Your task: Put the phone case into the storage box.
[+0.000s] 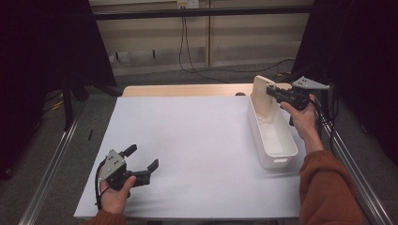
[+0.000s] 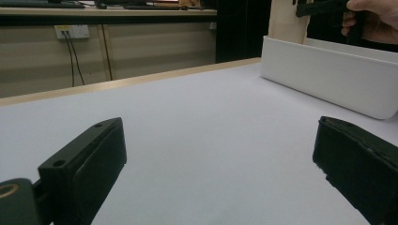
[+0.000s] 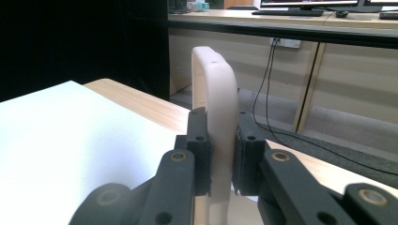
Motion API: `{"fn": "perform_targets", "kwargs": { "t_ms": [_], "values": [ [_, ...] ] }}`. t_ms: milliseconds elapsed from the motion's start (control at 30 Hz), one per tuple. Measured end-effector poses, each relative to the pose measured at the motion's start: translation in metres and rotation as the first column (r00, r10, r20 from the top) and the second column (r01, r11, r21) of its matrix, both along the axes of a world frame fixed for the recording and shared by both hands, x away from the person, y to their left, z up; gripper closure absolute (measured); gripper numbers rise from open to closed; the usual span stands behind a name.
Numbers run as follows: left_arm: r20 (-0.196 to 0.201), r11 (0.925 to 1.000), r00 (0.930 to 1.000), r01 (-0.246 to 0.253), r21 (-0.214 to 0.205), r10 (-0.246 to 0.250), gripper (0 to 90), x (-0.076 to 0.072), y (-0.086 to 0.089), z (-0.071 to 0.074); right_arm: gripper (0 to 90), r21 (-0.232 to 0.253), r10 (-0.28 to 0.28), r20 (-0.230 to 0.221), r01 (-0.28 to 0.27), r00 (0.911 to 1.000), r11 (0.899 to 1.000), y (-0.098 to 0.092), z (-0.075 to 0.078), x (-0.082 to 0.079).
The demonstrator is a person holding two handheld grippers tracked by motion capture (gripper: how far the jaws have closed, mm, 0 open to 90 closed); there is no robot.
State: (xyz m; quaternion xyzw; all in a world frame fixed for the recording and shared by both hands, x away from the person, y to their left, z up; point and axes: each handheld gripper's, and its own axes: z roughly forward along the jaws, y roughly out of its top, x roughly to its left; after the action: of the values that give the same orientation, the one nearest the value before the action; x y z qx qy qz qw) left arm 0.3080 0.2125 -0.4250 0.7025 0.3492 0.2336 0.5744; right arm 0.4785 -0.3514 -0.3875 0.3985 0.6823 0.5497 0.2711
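Right gripper view: right gripper (image 3: 220, 154) clamps board (image 3: 217, 93) upright over bin (image 1: 272, 136); next, lower & release. Left gripper (image 1: 141, 164) open, idle.

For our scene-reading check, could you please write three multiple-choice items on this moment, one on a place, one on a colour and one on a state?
1. Where does the bin stand?
A. at the sheet's right edge
B. at the sheet's middle
C. on the floor

2. What colour is the bin?
A. blue
B. white
C. red

3. How do the two grippers stand?
A. both open
B. left shut on the board, right open
C. left open, right shut on the board

Answers:
1 A: in the high view the bin lies along the right side of the white sheet.
2 B: its walls show white in the high view and the left gripper view.
3 C: the left gripper has its jaws spread over bare sheet; the right gripper presses both pads on the pale board, which stands upright in the bin's far end.
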Motion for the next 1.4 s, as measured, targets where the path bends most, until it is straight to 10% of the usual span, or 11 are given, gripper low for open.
{"fn": "perform_targets", "kwargs": {
  "t_ms": [1400],
  "values": [
    [-0.011,0.9998,0.9999,-0.005,0.019,0.005,3.6,0.003,-0.001,-0.003,72.8,-0.154,-0.078,-0.024,0.073,0.9967,0.985,-0.001,-0.008,0.028]
  ]
}}
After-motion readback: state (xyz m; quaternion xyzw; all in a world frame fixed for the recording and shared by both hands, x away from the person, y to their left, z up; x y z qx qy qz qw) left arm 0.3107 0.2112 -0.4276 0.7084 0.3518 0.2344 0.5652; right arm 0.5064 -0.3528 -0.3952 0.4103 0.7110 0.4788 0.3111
